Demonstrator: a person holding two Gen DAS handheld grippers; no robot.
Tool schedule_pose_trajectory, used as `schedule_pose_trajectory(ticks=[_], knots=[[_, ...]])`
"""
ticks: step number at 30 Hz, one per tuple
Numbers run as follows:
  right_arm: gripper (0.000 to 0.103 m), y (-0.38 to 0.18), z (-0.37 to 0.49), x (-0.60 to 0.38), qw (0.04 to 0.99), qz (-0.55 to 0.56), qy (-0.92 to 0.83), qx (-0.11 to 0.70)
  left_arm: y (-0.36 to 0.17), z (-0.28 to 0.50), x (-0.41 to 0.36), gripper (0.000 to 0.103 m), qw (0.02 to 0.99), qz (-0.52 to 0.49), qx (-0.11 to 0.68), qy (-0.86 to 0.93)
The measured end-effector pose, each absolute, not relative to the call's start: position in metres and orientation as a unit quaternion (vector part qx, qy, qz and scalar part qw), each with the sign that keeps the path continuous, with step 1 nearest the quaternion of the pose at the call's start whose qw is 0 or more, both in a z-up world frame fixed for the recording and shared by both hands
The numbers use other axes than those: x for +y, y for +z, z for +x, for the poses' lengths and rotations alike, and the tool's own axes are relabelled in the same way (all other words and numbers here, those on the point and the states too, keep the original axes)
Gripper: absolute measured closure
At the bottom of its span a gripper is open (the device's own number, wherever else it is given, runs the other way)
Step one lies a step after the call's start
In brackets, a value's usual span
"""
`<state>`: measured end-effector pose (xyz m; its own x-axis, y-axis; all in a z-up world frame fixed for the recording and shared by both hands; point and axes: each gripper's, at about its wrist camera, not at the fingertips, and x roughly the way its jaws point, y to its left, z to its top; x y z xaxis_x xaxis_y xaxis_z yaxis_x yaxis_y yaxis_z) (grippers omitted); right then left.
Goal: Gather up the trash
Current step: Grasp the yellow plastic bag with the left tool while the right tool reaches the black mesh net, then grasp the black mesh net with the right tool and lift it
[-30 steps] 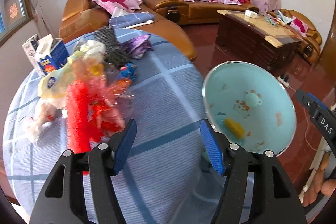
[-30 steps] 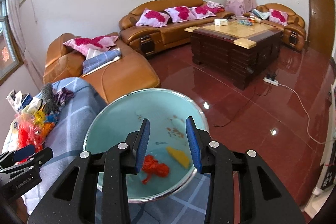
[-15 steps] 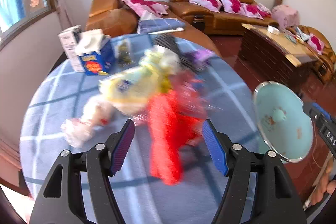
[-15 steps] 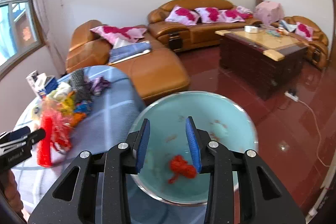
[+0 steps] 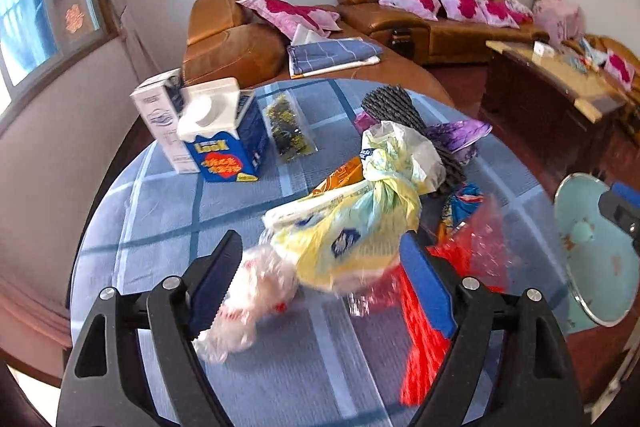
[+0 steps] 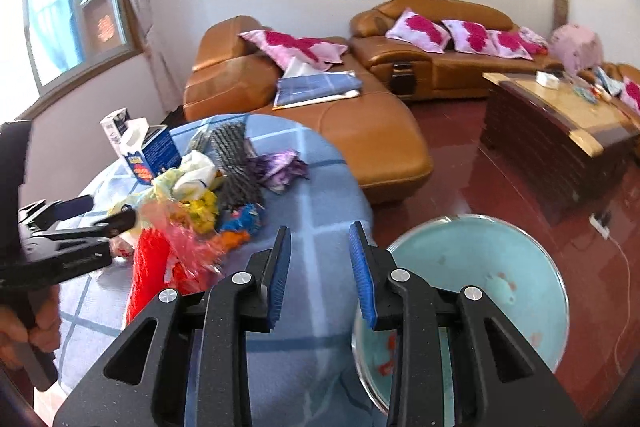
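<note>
Left wrist view: left gripper (image 5: 320,273) spread wide over the trash pile; jaws have just been opening; nothing pressed between the pads; yellow bag (image 5: 352,227) and a pale crumpled wrapper (image 5: 248,307) sit in the gap, blurred
Right wrist view: right gripper (image 6: 320,273) part-open, narrow gap, jaws have just been closing a little; nothing between the pads; checked tablecloth (image 6: 312,219) seen through the gap
Trash pile: heaped near the middle of the round table (image 5: 160,211), on the blue checked cloth; loose, crumpled, overlapping
Yellow bag look: pale yellow plastic, knotted at the top, blue print, wrinkled
Red trash: red mesh strip (image 5: 420,355) plus clear reddish film (image 5: 480,247), just right of the yellow bag; blurred
Other trash: dark ribbed piece (image 5: 400,107), purple foil wrapper (image 5: 460,135), small blue and orange wrappers (image 5: 460,203), clear packet with dark-yellow bits (image 5: 288,123) lying flat apart from the heap
Cartons: blue carton (image 5: 228,143) with torn white top, white carton (image 5: 160,115) touching behind it; both upright, left of the pile
Bowl: light blue bowl (image 6: 480,287) at the table's right edge; something red inside, low, partly hidden by the right gripper's finger
Person: hand (image 6: 28,323) on the left gripper's handle, at the frame's left edge
</note>
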<state>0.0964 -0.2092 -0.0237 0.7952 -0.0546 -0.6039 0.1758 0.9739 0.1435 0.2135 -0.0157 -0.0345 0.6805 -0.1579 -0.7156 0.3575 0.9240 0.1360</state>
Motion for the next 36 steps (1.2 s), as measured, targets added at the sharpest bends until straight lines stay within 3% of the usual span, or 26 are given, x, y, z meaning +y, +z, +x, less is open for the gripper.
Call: schedule_pose_trajectory(ticks=[9, 12, 17, 18, 19, 28, 36], knots=[[0.072, -0.022, 0.128, -0.202, 0.941, 0.094, -0.036, 0.322, -0.053, 0.232, -0.024, 0.024, 0.897, 0.136, 0.391, -0.154], [0.072, -0.023, 0.141, -0.199, 0.941, 0.091, -0.027, 0.325, -0.055, 0.234, -0.022, 0.029, 0.898, 0.128, 0.391, -0.157], [0.072, -0.028, 0.163, -0.192, 0.938, 0.089, -0.01, 0.336, -0.054, 0.236, -0.017, 0.047, 0.899, 0.114, 0.39, -0.16], [0.072, -0.029, 0.167, -0.191, 0.937, 0.089, -0.006, 0.339, -0.053, 0.238, -0.016, 0.062, 0.9, 0.114, 0.389, -0.159], [0.072, -0.031, 0.173, -0.19, 0.936, 0.09, -0.003, 0.342, -0.054, 0.24, -0.014, 0.063, 0.899, 0.111, 0.394, -0.159], [0.069, -0.041, 0.221, -0.187, 0.924, 0.11, 0.031, 0.365, -0.055, 0.248, -0.001, 0.065, 0.901, 0.086, 0.395, -0.158], [0.069, -0.062, 0.263, -0.171, 0.904, 0.101, 0.067, 0.411, -0.022, 0.247, 0.027, 0.066, 0.919, 0.046, 0.364, -0.146]])
